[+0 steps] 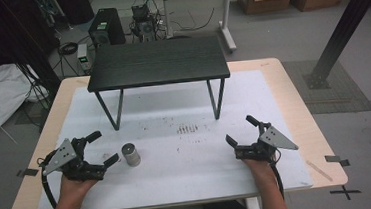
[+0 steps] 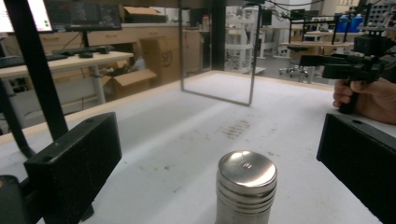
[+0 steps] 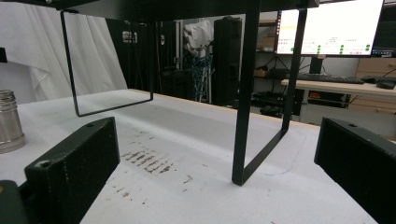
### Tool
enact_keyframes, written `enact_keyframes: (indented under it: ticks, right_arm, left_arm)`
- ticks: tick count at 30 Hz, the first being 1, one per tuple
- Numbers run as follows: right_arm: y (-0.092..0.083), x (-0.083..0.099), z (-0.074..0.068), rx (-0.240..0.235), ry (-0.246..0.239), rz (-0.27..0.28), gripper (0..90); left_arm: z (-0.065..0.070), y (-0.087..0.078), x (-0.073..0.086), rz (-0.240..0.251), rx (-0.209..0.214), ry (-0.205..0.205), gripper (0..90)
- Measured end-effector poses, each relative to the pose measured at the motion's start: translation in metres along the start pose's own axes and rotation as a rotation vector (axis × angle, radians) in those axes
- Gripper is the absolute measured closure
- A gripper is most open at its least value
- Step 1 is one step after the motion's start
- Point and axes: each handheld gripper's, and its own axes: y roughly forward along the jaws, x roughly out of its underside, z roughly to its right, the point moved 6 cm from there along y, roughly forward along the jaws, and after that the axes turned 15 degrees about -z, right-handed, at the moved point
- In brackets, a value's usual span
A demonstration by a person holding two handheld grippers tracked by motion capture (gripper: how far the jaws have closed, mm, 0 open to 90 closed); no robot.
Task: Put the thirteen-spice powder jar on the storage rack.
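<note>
A silver steel canister (image 1: 131, 154) is gleaming on the white mat (image 1: 178, 170), in front of the black shelf (image 1: 157, 62); brown speckles (image 1: 187, 129) are marking that mat.

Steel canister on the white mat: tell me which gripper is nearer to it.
Left. The left gripper sits open just beside the steel canister; the right gripper is open far across the mat.

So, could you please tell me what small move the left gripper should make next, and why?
Probably ease the left gripper forward until its open fingers flank the steel canister, then close. The canister stands upright just ahead, between the two fingers and untouched, while the right gripper sits open and far off beside the black stand.
</note>
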Motion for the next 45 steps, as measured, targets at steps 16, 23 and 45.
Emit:
enact_keyframes:
  ticks: [16, 23, 45]
  right_arm:
    - [0.000, 0.000, 0.000, 0.000, 0.001, 0.001, 0.0]
    - [0.000, 0.000, 0.000, 0.000, 0.000, 0.002, 0.0]
    - [0.000, 0.000, 0.000, -0.001, 0.004, 0.005, 0.0]
  left_arm:
    - [0.002, 0.000, -0.015, -0.019, 0.095, 0.012, 0.2]
    - [0.005, 0.003, -0.016, -0.063, 0.119, 0.039, 0.2]
    - [0.012, 0.024, -0.007, -0.239, 0.113, 0.081, 0.3]
